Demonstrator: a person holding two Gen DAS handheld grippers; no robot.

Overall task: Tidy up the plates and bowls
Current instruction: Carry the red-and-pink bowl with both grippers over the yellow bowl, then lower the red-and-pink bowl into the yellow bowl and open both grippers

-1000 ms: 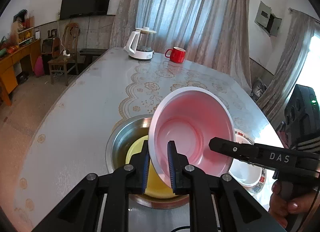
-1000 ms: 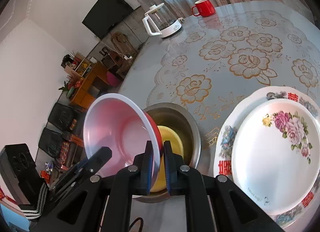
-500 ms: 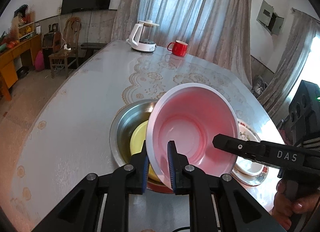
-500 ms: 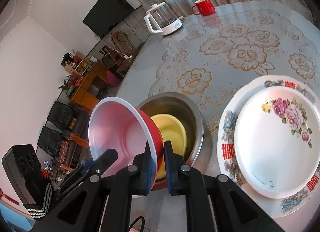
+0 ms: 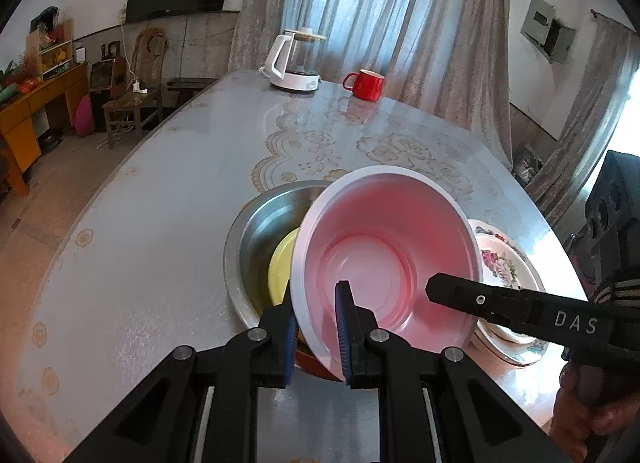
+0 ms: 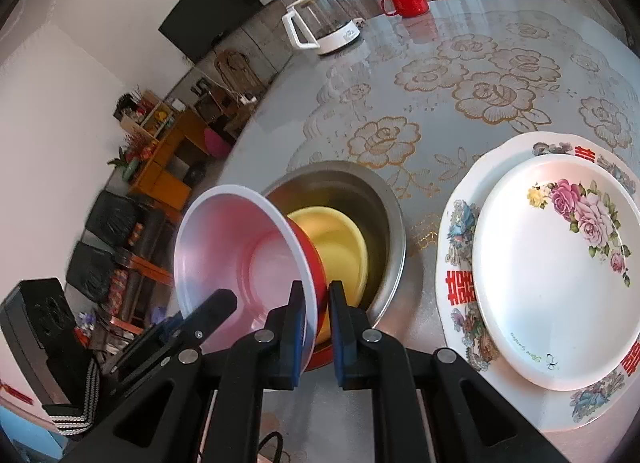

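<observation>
A red bowl with a pale pink inside point(image 5: 384, 259) is held tilted above the near edge of a steel basin point(image 5: 256, 231). My left gripper point(image 5: 318, 327) is shut on its near rim. My right gripper point(image 6: 316, 323) is shut on the opposite rim of the red bowl point(image 6: 240, 247). A yellow bowl point(image 6: 340, 243) lies inside the steel basin point(image 6: 384, 199), also seen in the left wrist view point(image 5: 280, 267). A small flowered plate point(image 6: 560, 263) lies on a larger patterned plate point(image 6: 456, 255) to the right.
A white kettle point(image 5: 294, 63) and a red mug point(image 5: 366, 84) stand at the far end of the table point(image 5: 160, 223). Chairs and a wooden cabinet stand off to the left, beyond the table's edge.
Both grippers have drawn the red bowl back and lower toward the near edge of the basin, still tilted. More of the yellow bowl now shows.
</observation>
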